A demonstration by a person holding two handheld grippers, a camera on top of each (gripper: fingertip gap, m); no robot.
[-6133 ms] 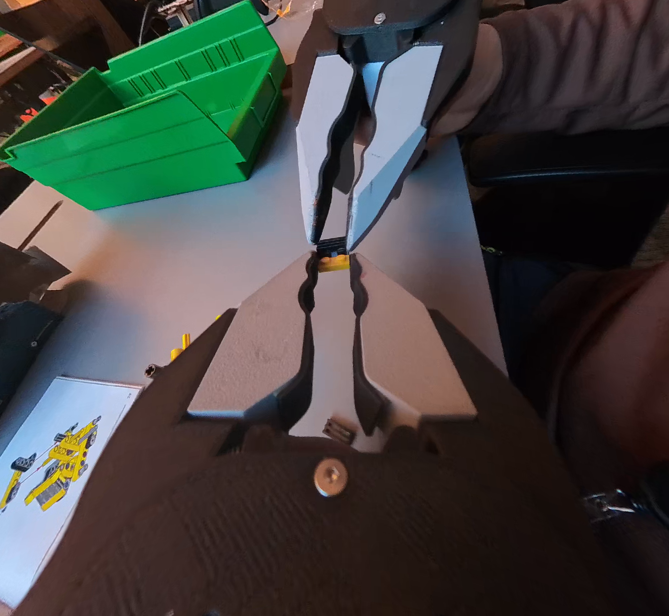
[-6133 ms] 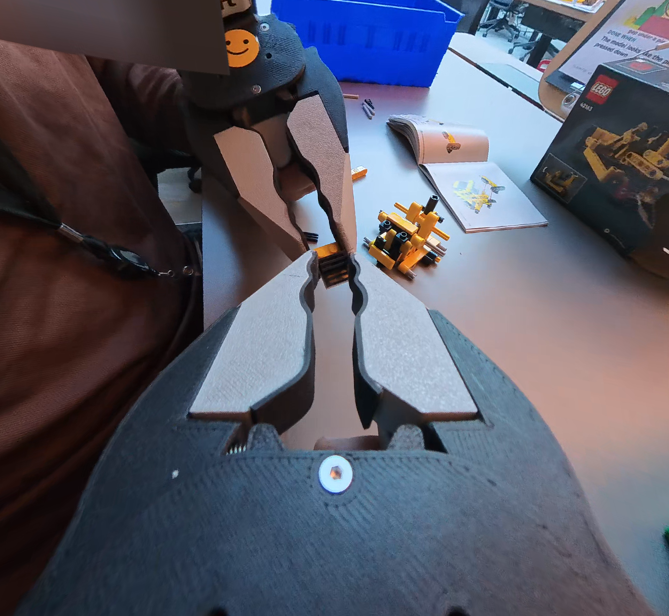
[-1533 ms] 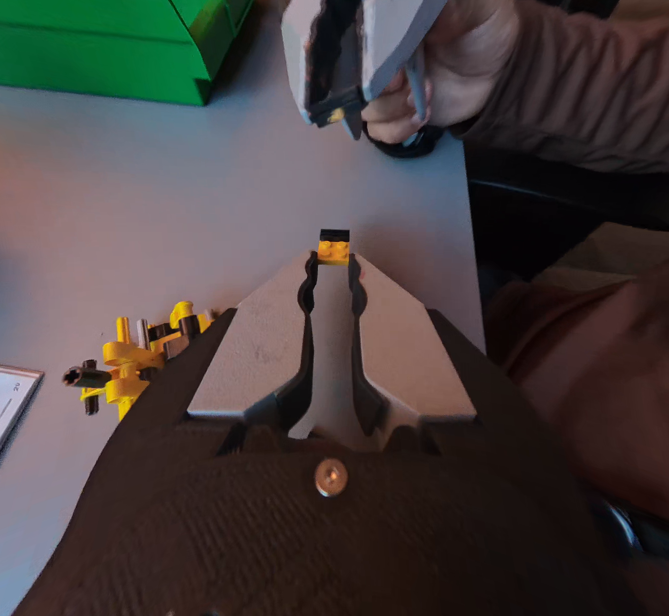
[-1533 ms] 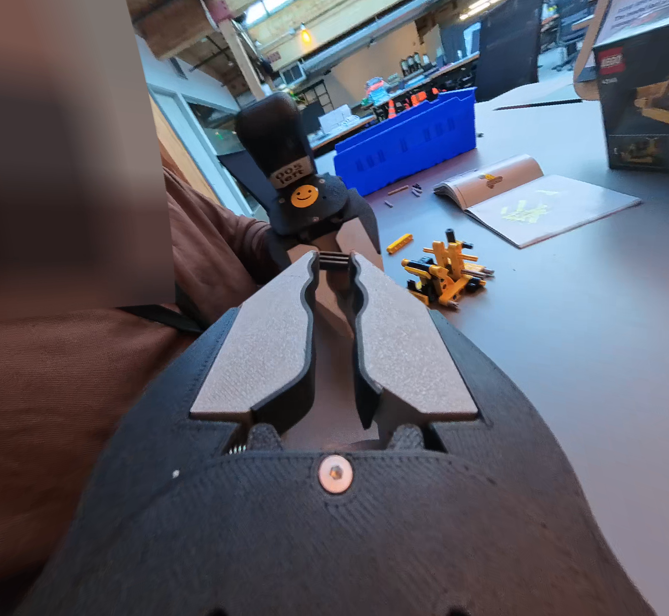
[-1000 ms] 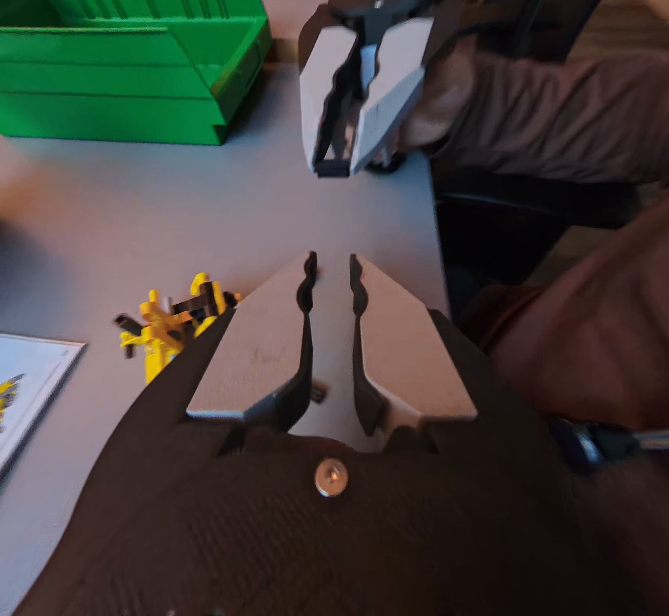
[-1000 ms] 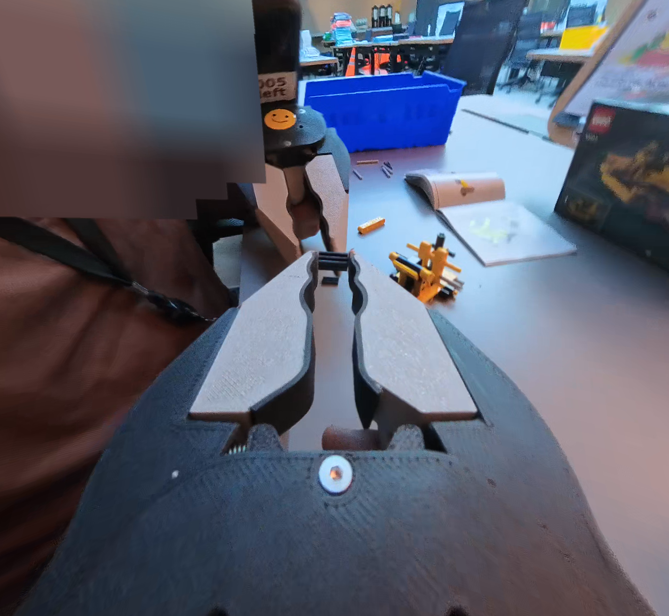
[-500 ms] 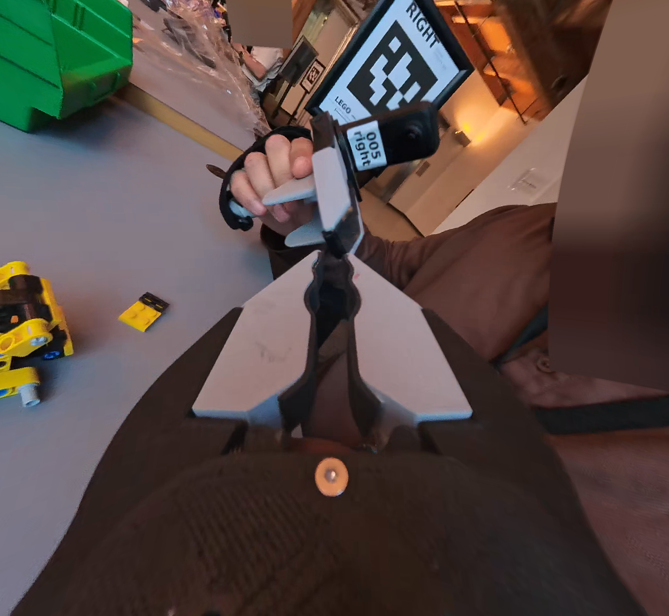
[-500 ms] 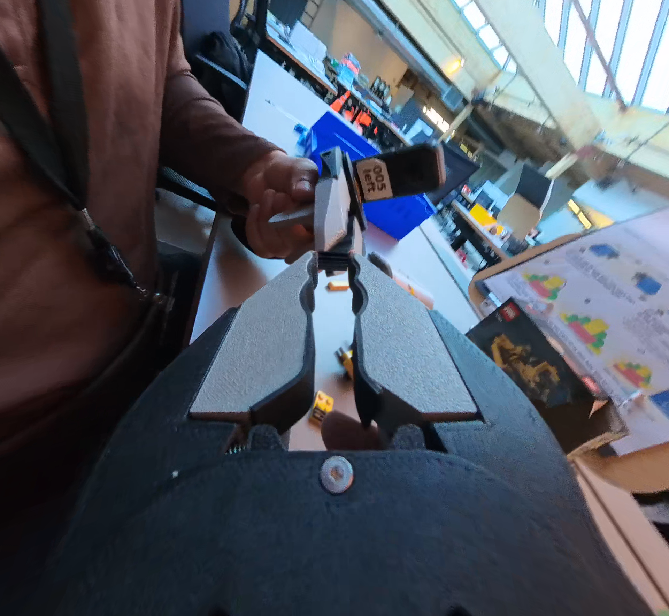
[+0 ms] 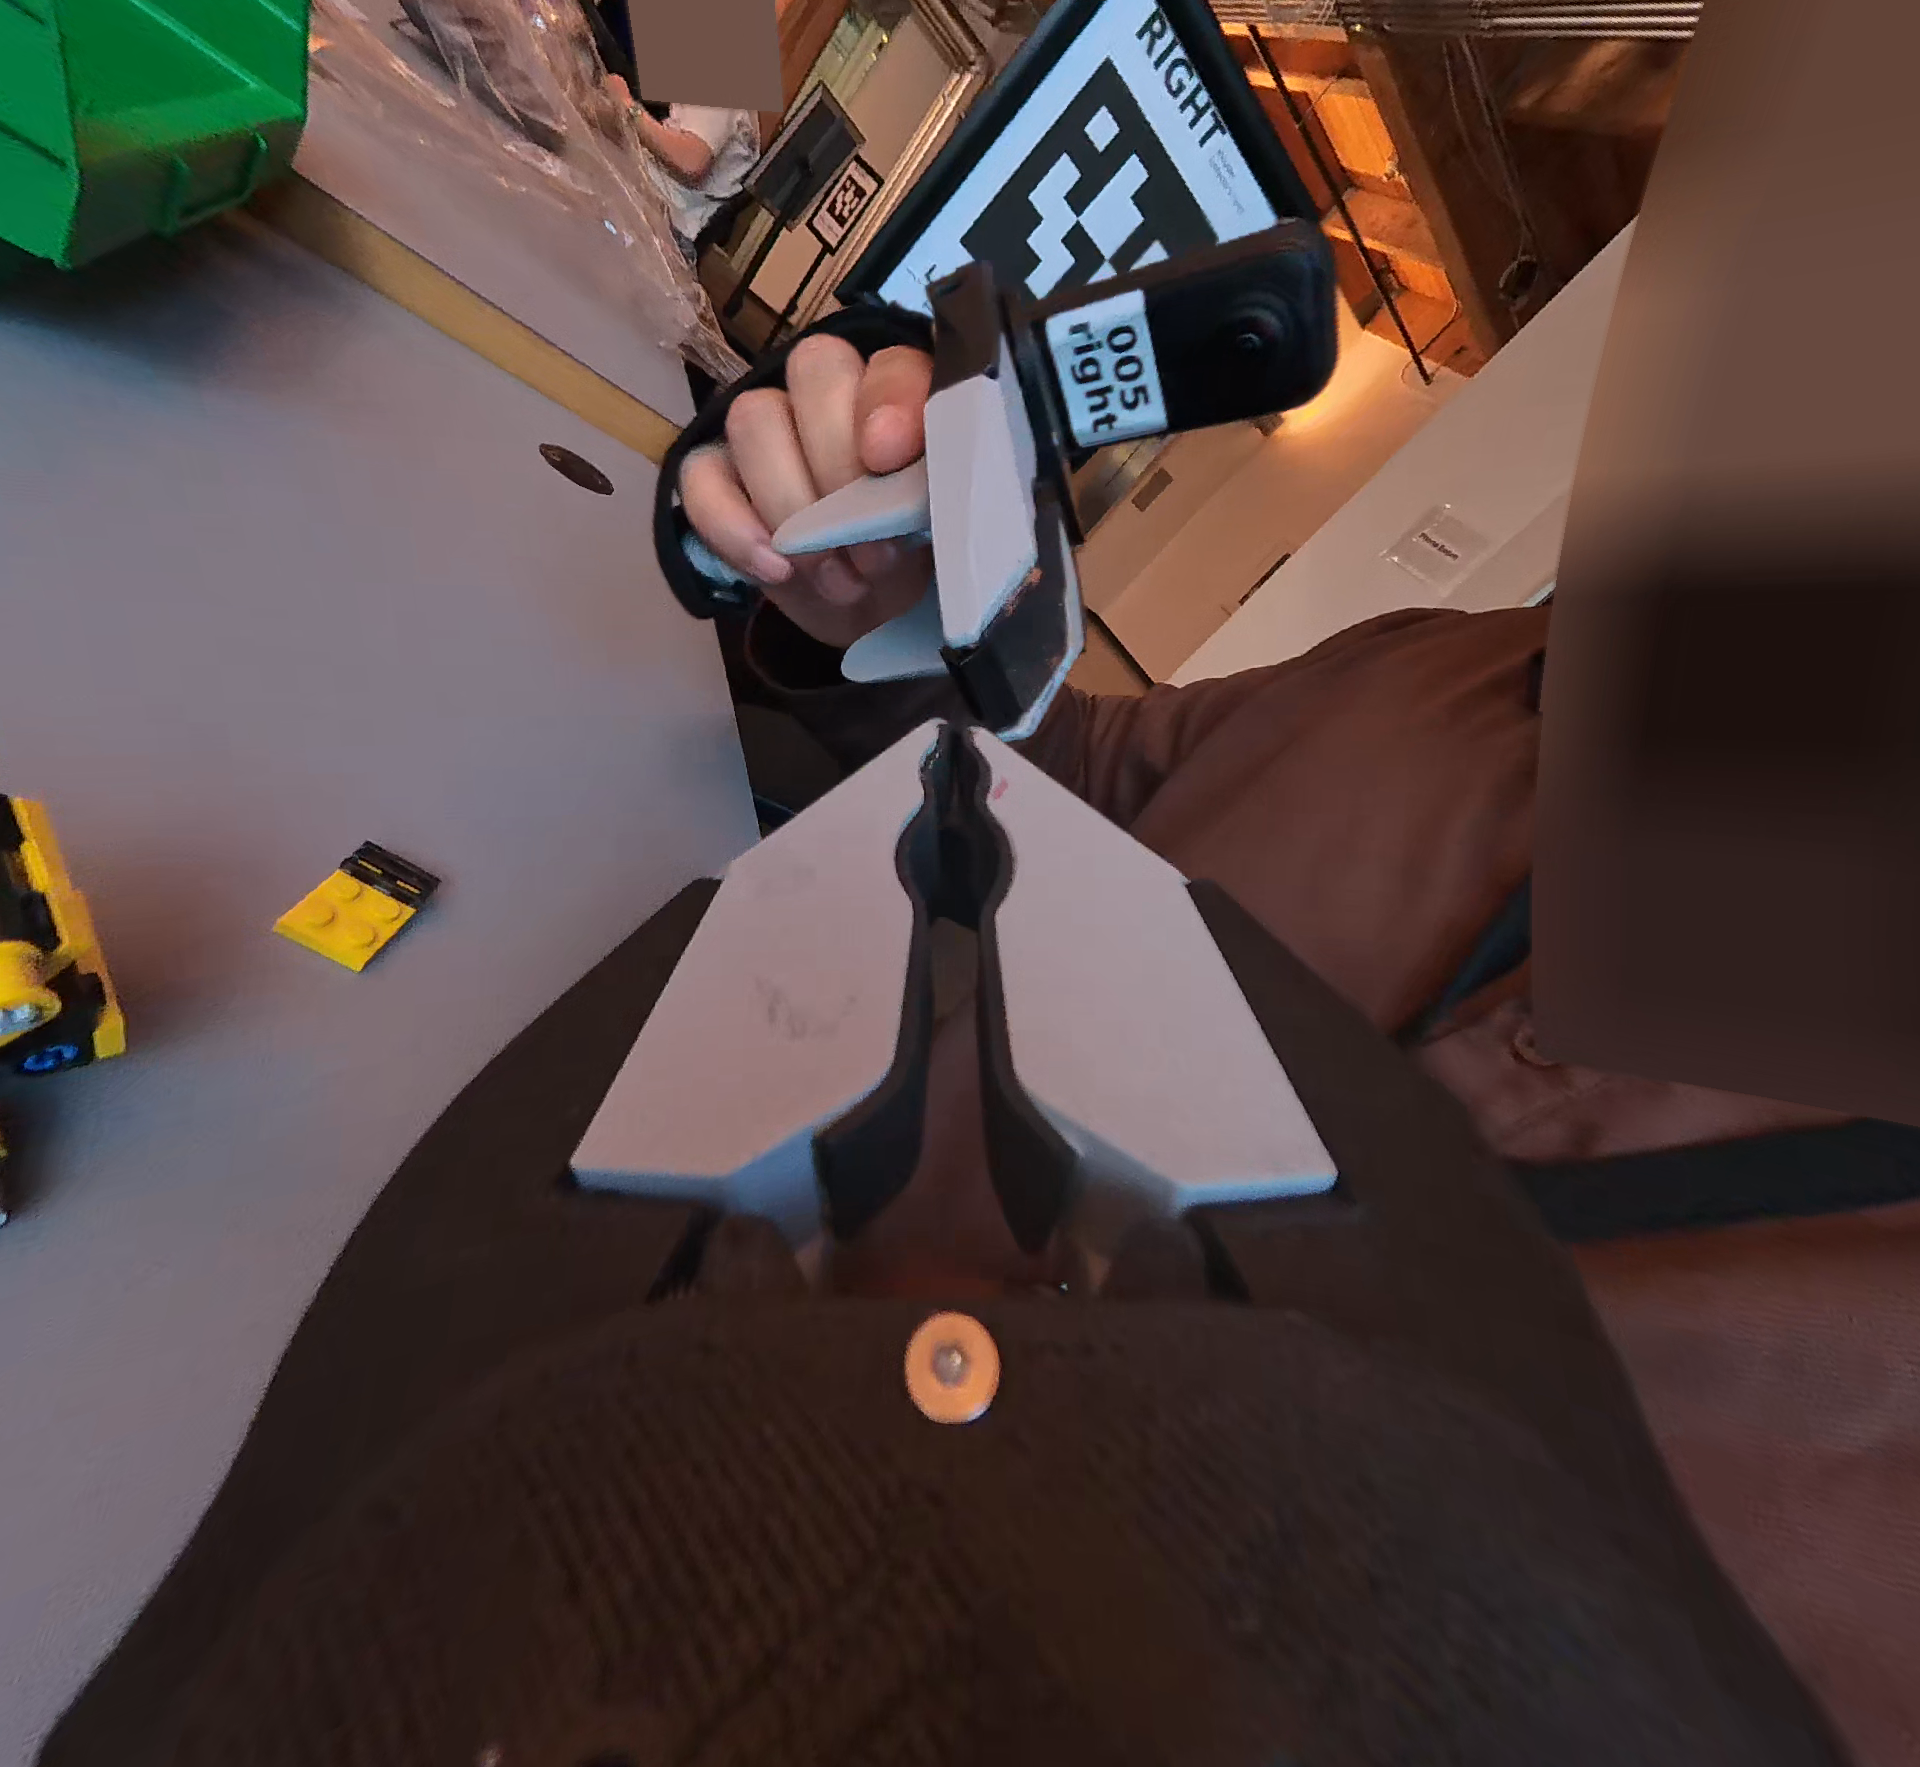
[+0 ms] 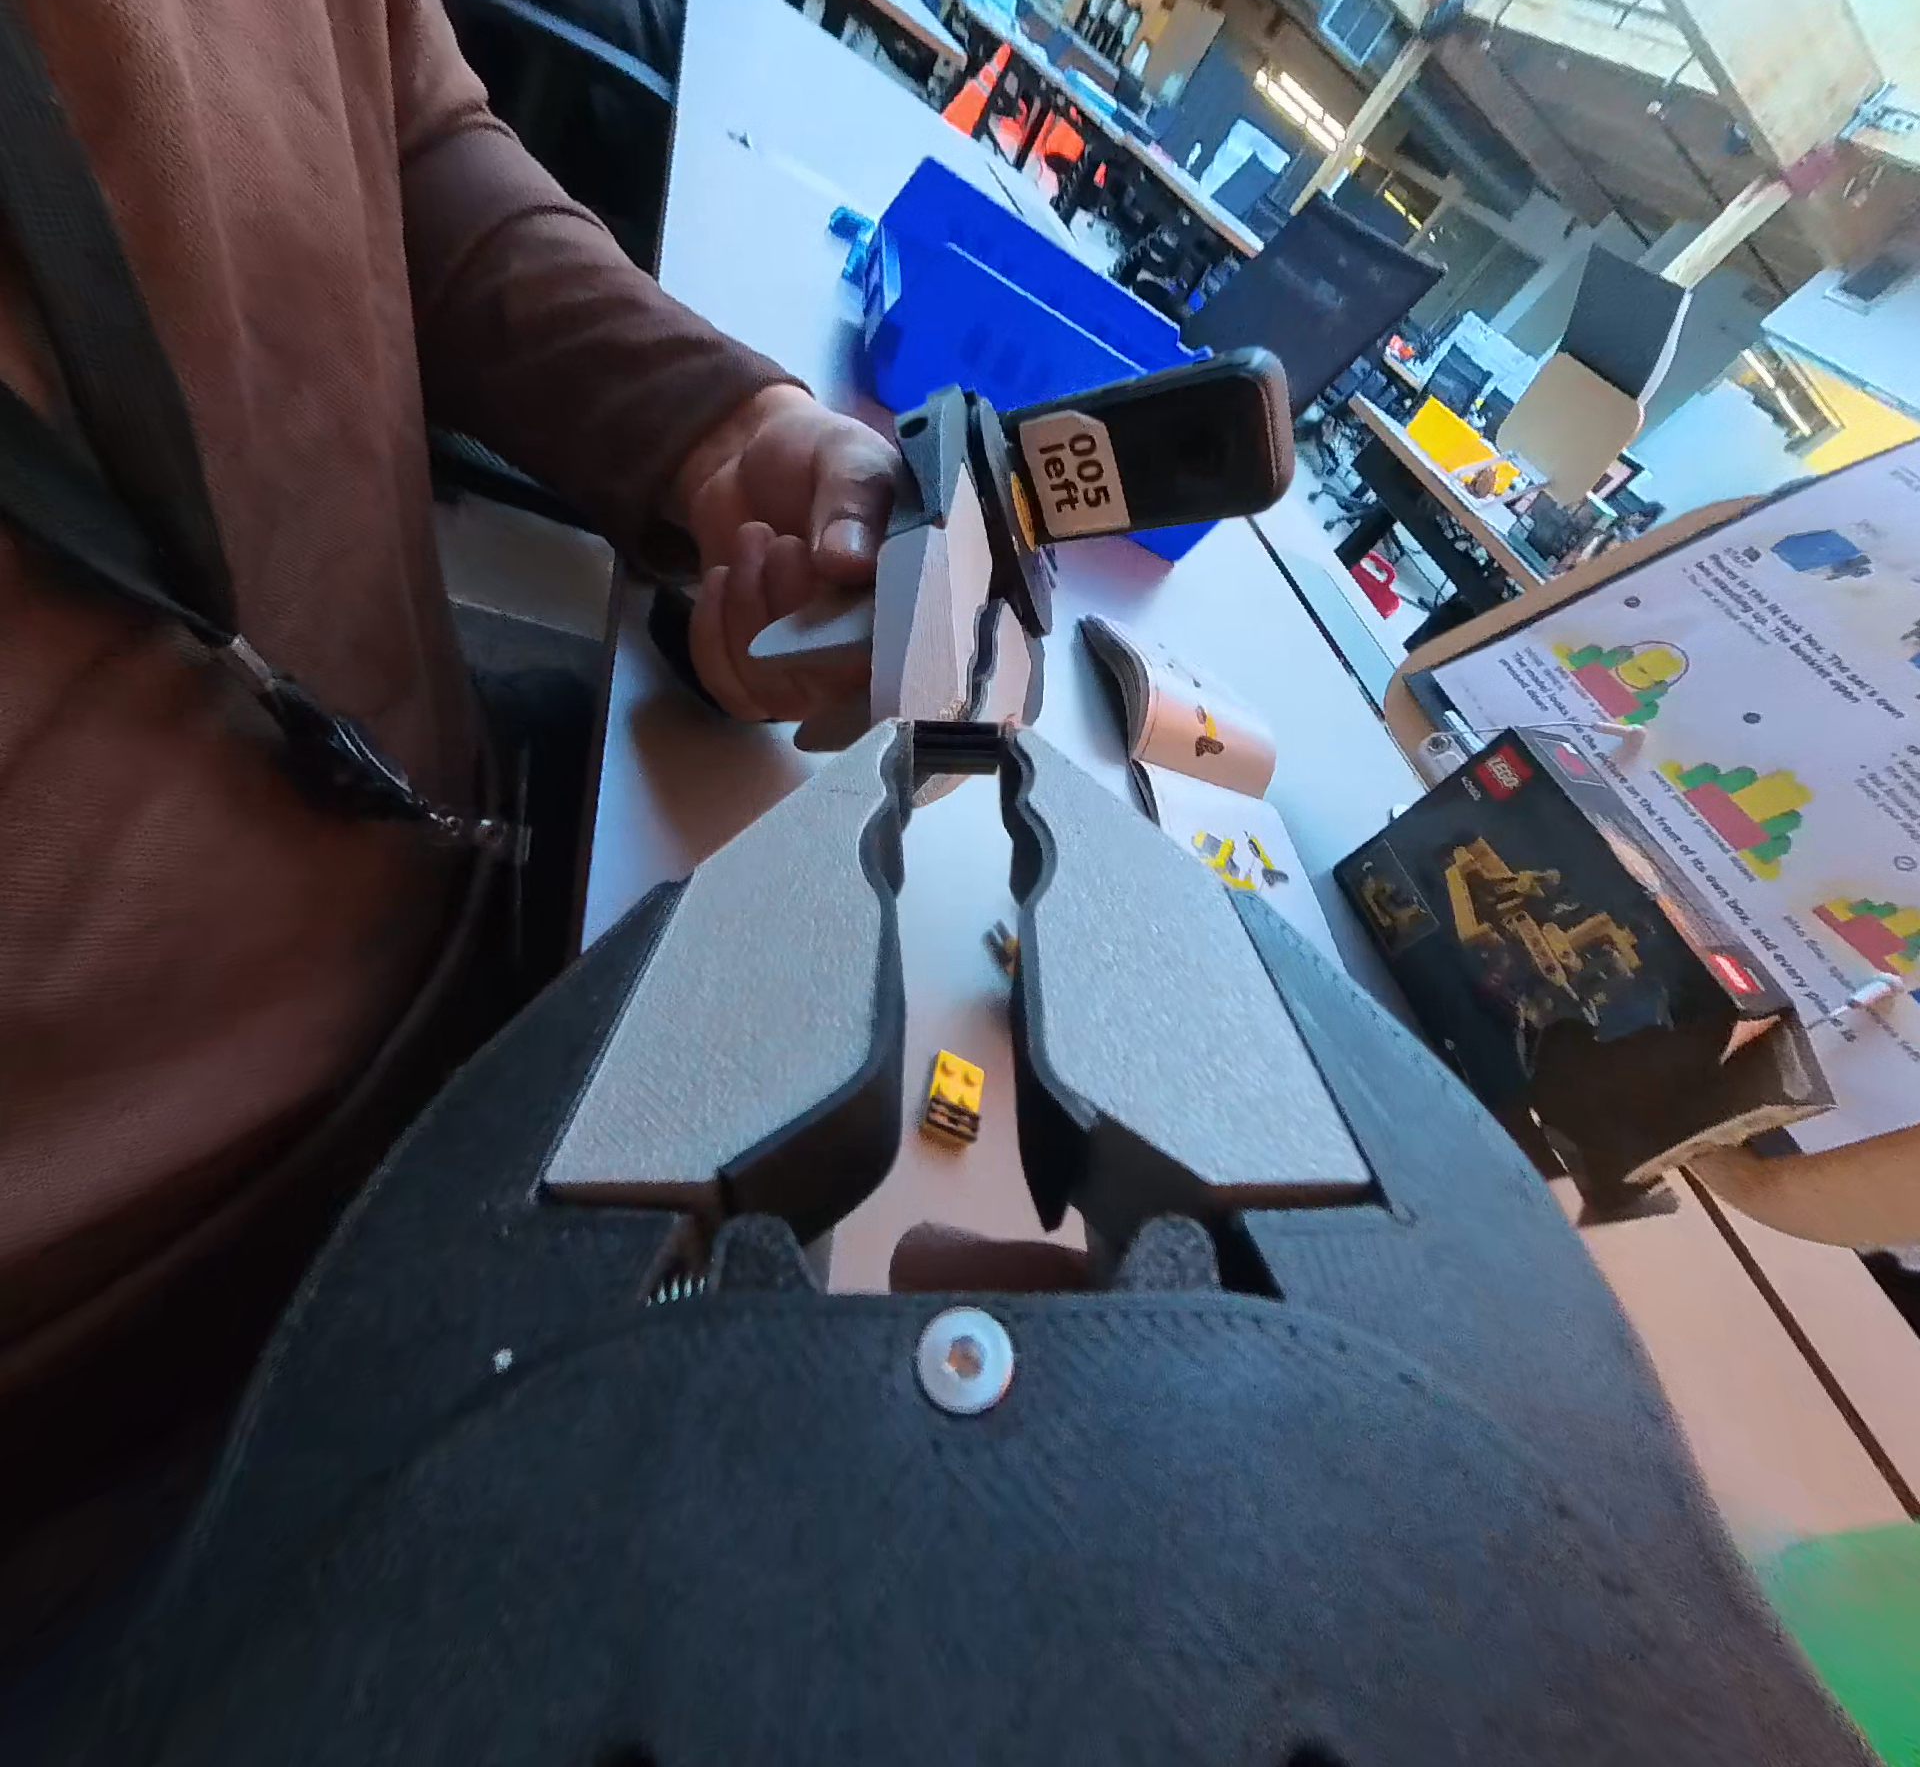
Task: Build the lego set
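My right gripper [image 10: 956,753] is shut on a small black ribbed piece [image 10: 956,747] and holds it up off the table. My left gripper [image 9: 951,749] is shut, with nothing visible between its tips, which sit right against the right gripper [image 9: 1000,691] and its piece. From the right wrist view the left gripper [image 10: 940,715] points down at the black piece. A yellow plate with a black grille [image 9: 355,907] lies loose on the grey table [image 9: 312,574]; it also shows between my right fingers [image 10: 954,1096]. Part of the yellow model [image 9: 47,948] sits at the left edge.
A green bin [image 9: 125,55] stands at the back left, a blue bin [image 10: 997,304] farther off. An open instruction booklet [image 10: 1184,730] and the dark set box [image 10: 1538,938] lie on the table to the right. The person's brown sleeve and torso are close behind both grippers. My left and right fingertips are right by each other.
The left gripper let go of the yellow plate, which now lies on the table, then shut. Both grippers rose and turned tip to tip; over the last half second they barely moved.
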